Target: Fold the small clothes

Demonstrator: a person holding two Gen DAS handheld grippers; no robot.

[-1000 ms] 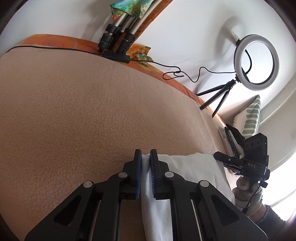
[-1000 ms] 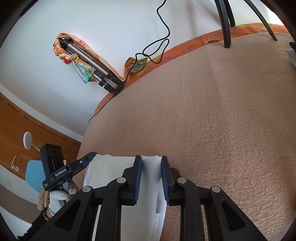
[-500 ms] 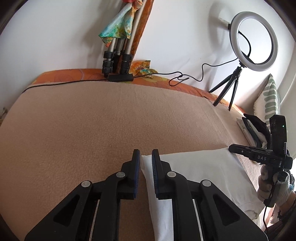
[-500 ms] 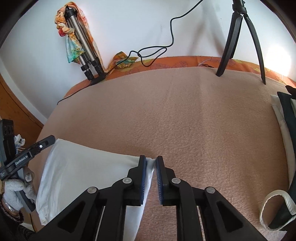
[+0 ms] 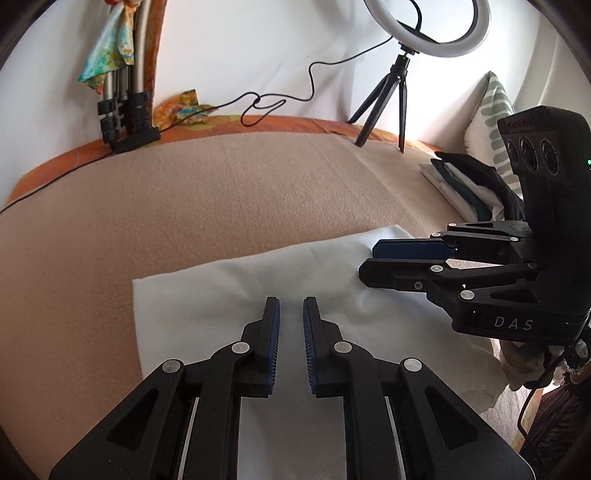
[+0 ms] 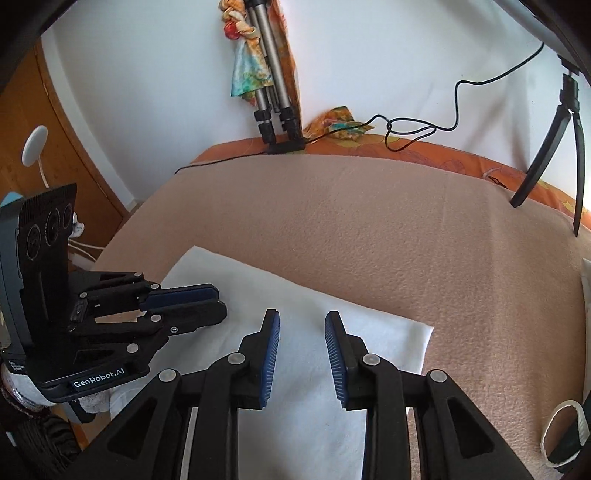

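White cloth point(image 5: 229, 291) lies folded flat at the near edge of a tan blanket point(image 5: 221, 192). Both grippers hover over it, side by side. The left gripper point(image 5: 291, 314) has its jaws a narrow gap apart with nothing pinched between them. The right gripper point(image 6: 302, 328) has jaws that have just been opening; they stand wider apart, also empty, cloth showing below. Far off by the wall stand a folded tripod point(image 6: 273, 96) and a ring light point(image 5: 428, 26), with a cable point(image 5: 280, 99) between. Folded clothes point(image 5: 469, 184) are stacked to the right.
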